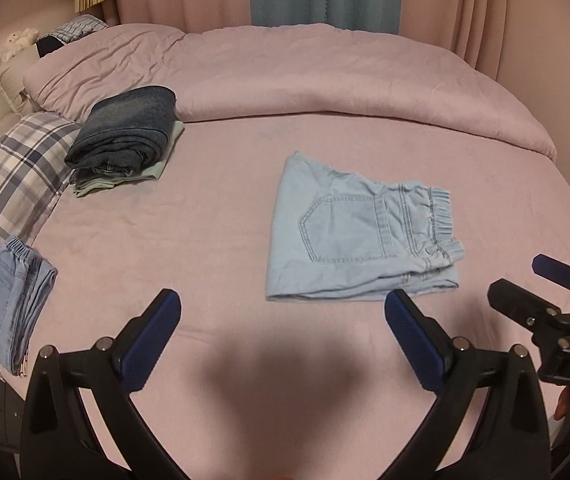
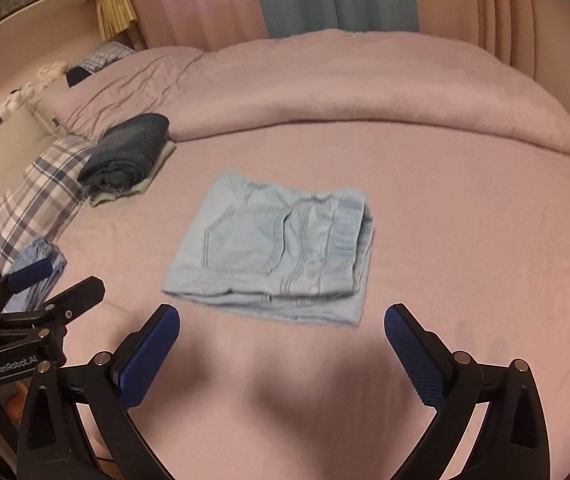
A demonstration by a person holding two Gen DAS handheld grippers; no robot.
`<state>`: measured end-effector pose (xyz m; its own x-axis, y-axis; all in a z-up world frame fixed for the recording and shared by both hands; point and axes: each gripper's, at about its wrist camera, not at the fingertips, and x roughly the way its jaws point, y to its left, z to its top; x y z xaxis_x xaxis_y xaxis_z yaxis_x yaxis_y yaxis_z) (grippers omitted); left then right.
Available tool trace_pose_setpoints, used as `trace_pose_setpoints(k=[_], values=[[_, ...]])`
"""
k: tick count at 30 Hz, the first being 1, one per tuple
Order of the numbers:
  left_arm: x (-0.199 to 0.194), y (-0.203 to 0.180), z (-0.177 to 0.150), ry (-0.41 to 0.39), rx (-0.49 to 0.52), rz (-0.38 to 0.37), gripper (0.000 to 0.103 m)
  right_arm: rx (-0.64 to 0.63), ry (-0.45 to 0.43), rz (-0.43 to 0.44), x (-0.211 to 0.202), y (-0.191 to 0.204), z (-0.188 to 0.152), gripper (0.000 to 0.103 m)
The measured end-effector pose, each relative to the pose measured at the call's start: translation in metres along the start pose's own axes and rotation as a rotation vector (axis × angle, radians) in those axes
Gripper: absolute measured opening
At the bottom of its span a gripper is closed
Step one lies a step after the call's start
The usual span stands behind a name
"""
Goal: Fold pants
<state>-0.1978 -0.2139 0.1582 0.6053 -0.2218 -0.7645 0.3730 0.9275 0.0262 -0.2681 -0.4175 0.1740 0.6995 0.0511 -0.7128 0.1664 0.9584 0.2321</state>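
Observation:
Light blue pants (image 1: 359, 232) lie folded into a compact rectangle on the pink bed, back pocket up, elastic waistband to the right. They also show in the right wrist view (image 2: 277, 252). My left gripper (image 1: 283, 304) is open and empty, just in front of the pants' near edge. My right gripper (image 2: 281, 320) is open and empty, also just short of the near edge. The right gripper shows at the right edge of the left wrist view (image 1: 525, 280); the left gripper shows at the left of the right wrist view (image 2: 61, 278).
A stack of folded dark jeans (image 1: 125, 132) on a pale green garment sits far left by a plaid pillow (image 1: 13, 188). Folded blue jeans (image 1: 5, 300) lie at the left bed edge. A rolled pink duvet (image 1: 305, 80) runs along the back, with curtains behind.

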Motion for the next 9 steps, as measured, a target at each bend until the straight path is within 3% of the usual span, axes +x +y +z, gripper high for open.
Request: trace_pose_setpoints(k=[9], values=[[-0.007,-0.002,-0.003,-0.004,-0.007,-0.005,0.102,-0.012,-0.033,-0.013,-0.018,0.006,-0.002,0.102]])
